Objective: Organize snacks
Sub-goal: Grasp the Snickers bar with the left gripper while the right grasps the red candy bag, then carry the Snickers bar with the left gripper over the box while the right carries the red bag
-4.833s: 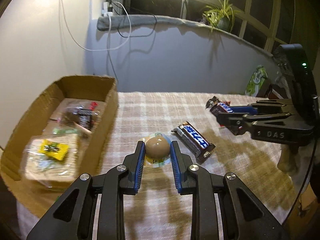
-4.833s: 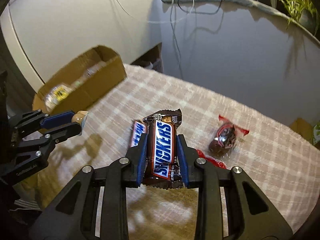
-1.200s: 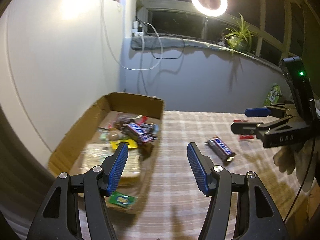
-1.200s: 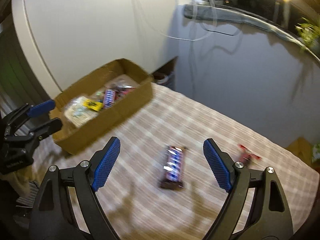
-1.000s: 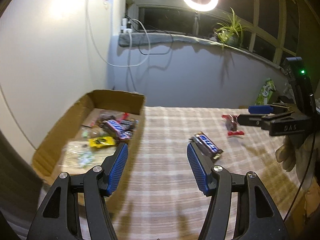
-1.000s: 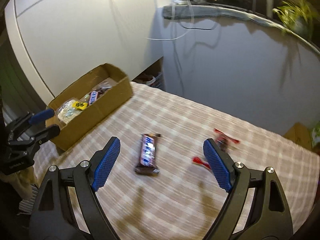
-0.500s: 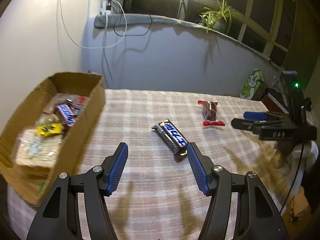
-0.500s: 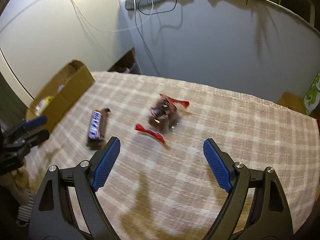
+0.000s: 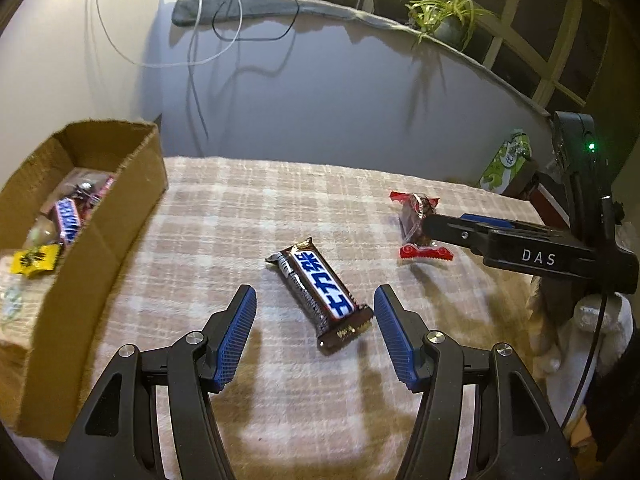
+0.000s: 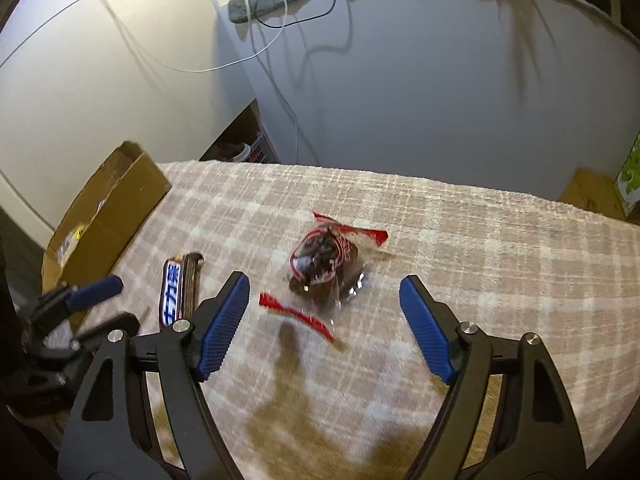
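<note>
A brown and blue Snickers bar point(image 9: 319, 291) lies on the checked tablecloth; it also shows in the right wrist view point(image 10: 179, 288). My left gripper point(image 9: 314, 328) is open and empty, its blue pads on either side of the bar's near end, above it. A clear, red-edged snack packet point(image 10: 325, 266) lies further right; it shows in the left wrist view point(image 9: 416, 224) too. My right gripper point(image 10: 324, 320) is open and empty, just short of the packet. The cardboard box point(image 9: 96, 220) at the left holds several snacks.
The cardboard box also shows at the left of the right wrist view point(image 10: 116, 208). A grey wall with hanging cables stands behind the table. A green package point(image 9: 506, 164) sits beyond the table's far right. The table's front edge is near both grippers.
Both grippers, which held snacks 4.8 s ago, are now open and have swung from the box back over the table. The left has closed in on the Snickers bar, the right on the red packet.
</note>
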